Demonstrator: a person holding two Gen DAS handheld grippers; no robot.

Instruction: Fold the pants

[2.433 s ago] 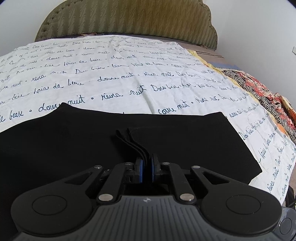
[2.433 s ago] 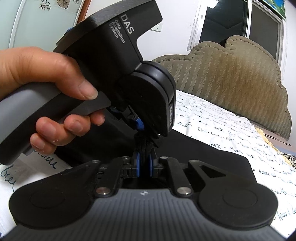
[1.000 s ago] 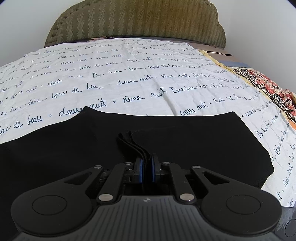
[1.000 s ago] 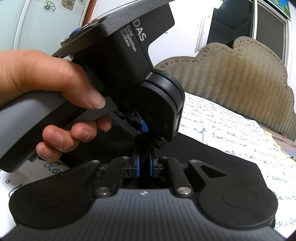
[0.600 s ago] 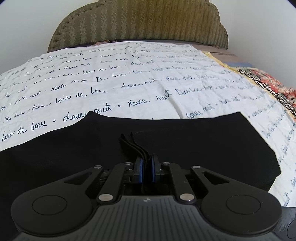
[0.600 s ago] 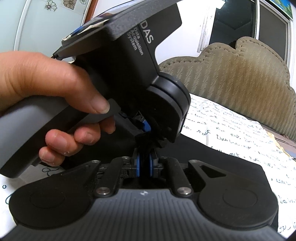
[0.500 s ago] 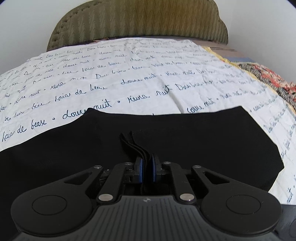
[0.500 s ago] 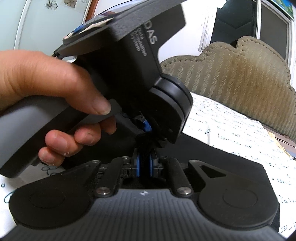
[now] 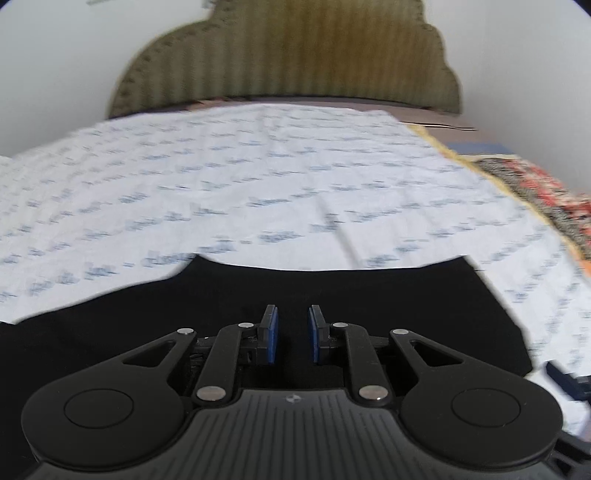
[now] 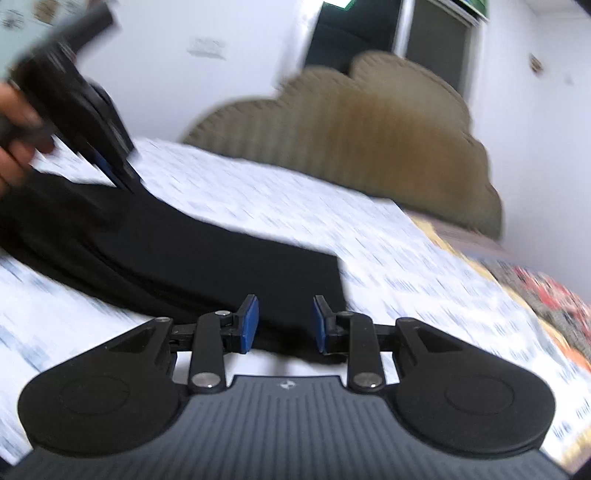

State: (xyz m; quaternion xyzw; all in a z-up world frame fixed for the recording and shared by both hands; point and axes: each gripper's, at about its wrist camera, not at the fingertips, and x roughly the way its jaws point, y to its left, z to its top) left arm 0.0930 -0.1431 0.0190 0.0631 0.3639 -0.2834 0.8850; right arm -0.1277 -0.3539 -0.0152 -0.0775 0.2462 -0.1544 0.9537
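Observation:
The black pants [image 9: 332, 295] lie flat and folded on the white bedsheet with blue writing [image 9: 258, 184]. My left gripper [image 9: 291, 314] is open and empty just above the pants. In the right wrist view the pants [image 10: 207, 258] stretch from the left to the centre. My right gripper [image 10: 284, 306] is open and empty over their near right corner. The left gripper and the hand holding it show blurred at the upper left of that view [image 10: 74, 103], over the far end of the pants.
An olive padded headboard [image 9: 288, 55] stands at the far end of the bed. A patterned red and black fabric [image 9: 535, 184] lies along the bed's right edge. A white wall and a dark window [image 10: 351, 33] are behind the bed.
Both grippers have opened and let go of the pants fabric they pinched. They have moved apart, the right one away from the left. The pants now lie flat; both views are motion-blurred.

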